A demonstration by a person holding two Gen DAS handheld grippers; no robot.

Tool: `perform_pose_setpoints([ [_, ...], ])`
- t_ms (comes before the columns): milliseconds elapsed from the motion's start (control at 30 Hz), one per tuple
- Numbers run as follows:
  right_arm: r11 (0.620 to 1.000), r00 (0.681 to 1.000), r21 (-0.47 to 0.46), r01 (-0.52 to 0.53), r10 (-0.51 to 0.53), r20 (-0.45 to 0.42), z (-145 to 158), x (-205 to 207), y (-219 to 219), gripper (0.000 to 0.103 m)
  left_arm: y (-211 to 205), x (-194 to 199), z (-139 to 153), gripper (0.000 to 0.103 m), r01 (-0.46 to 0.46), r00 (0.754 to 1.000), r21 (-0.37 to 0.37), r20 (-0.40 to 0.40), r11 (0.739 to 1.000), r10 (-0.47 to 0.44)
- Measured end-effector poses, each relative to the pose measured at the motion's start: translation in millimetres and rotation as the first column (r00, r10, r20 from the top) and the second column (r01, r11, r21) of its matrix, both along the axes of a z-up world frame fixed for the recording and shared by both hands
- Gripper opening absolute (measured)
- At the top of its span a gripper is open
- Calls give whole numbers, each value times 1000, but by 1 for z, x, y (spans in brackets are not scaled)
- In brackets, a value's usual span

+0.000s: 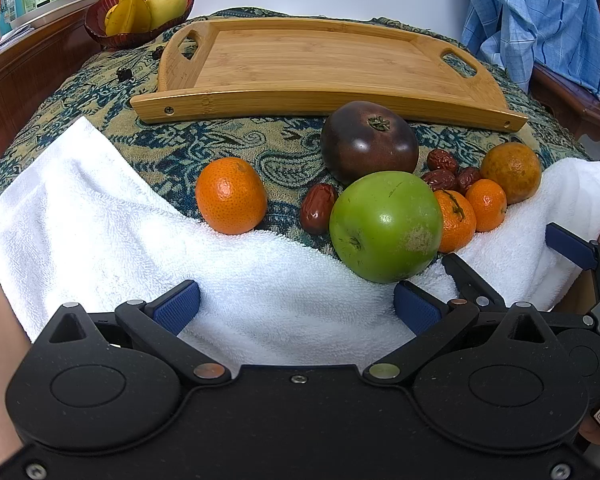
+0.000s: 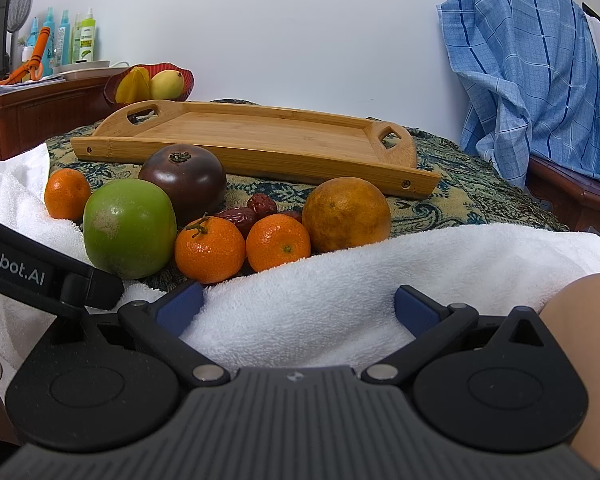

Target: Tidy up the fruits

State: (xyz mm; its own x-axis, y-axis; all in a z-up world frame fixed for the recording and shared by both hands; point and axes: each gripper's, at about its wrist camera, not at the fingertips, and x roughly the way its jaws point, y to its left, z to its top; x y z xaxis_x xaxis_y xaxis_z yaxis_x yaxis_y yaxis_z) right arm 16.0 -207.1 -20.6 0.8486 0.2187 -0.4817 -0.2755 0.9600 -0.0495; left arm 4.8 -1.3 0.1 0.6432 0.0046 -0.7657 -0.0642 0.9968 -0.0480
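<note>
Fruit lies on a patterned cloth in front of an empty bamboo tray [image 1: 324,64] [image 2: 260,132]. A green apple [image 1: 384,226] [image 2: 128,232] sits nearest, with a dark purple fruit [image 1: 368,142] [image 2: 184,184] behind it. One mandarin [image 1: 230,196] [image 2: 66,194] lies apart to the left. Two small mandarins [image 2: 210,250] [image 2: 278,242], a dull orange [image 1: 510,172] [image 2: 346,214] and several red dates [image 1: 444,170] [image 2: 244,212] cluster at the right. My left gripper [image 1: 296,310] is open over the white towel, just short of the apple. My right gripper [image 2: 298,310] is open over the towel, nothing between its fingers.
A white towel [image 1: 100,200] [image 2: 420,272] covers the near table edge. A red bowl [image 1: 136,12] [image 2: 148,84] of yellow fruit stands at the back left beside a wooden cabinet with bottles. A blue checked cloth [image 2: 540,80] hangs on a chair at the right.
</note>
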Motion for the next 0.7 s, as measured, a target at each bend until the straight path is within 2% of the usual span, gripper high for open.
perform_pose_setpoints([
  [700,1000,1000,1,-1,1,1,-1,-1,0,103,-1,-2,-1,103,-23,999,2,22,1000,23],
])
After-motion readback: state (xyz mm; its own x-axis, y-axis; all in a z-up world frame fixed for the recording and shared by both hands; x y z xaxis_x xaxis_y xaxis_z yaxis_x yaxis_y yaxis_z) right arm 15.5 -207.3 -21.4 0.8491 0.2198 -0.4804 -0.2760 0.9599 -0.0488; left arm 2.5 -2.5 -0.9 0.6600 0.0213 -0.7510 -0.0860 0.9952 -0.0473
